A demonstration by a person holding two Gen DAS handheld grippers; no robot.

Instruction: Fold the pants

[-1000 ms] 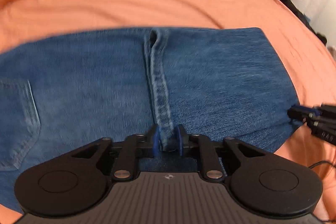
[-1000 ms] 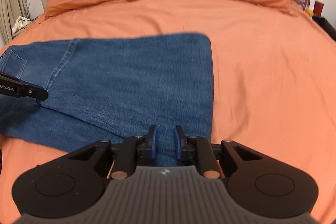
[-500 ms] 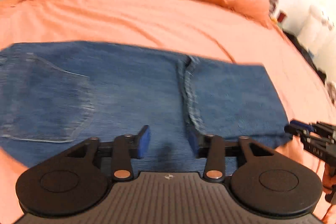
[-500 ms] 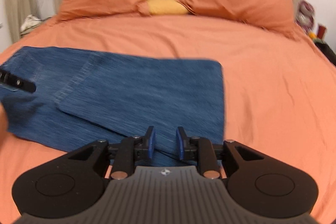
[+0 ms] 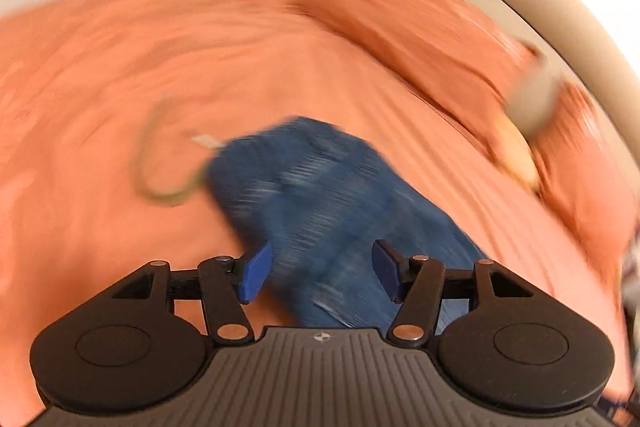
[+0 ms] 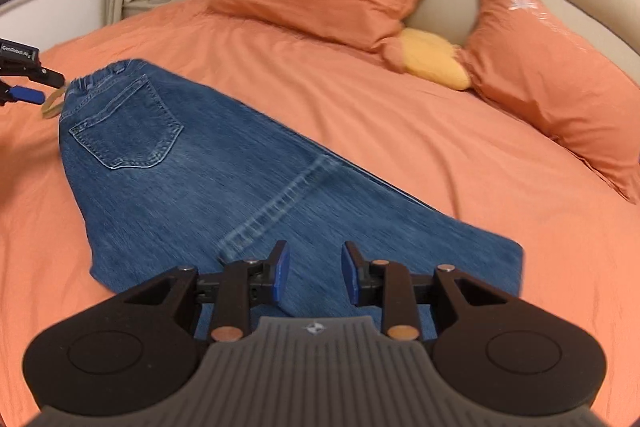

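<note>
Jeans (image 6: pixel 224 163) lie flat on the orange bed (image 6: pixel 460 155), folded once, with the legs doubled over the seat so that the hem band (image 6: pixel 276 203) crosses the denim midway and the back pocket (image 6: pixel 128 127) faces up near the waistband. The left hand-held gripper (image 5: pixel 318 273) has just been opening, and its blue pads stand wide apart with nothing between them; its own view is heavily blurred, showing only the waist end of the jeans and a yellowish loop (image 5: pixel 160 163) beside it, which I cannot identify. The right hand-held gripper (image 6: pixel 314 273) has opened slightly, its jaws a little apart and empty above the folded edge. In the right wrist view the left one sits just beside the waistband. The likely trouble from here is a sloppy second fold: if either one pinches only the top layer, the lower leg will stay behind and skew. That loose loop could also be caught in the grab at the waistband.
</note>
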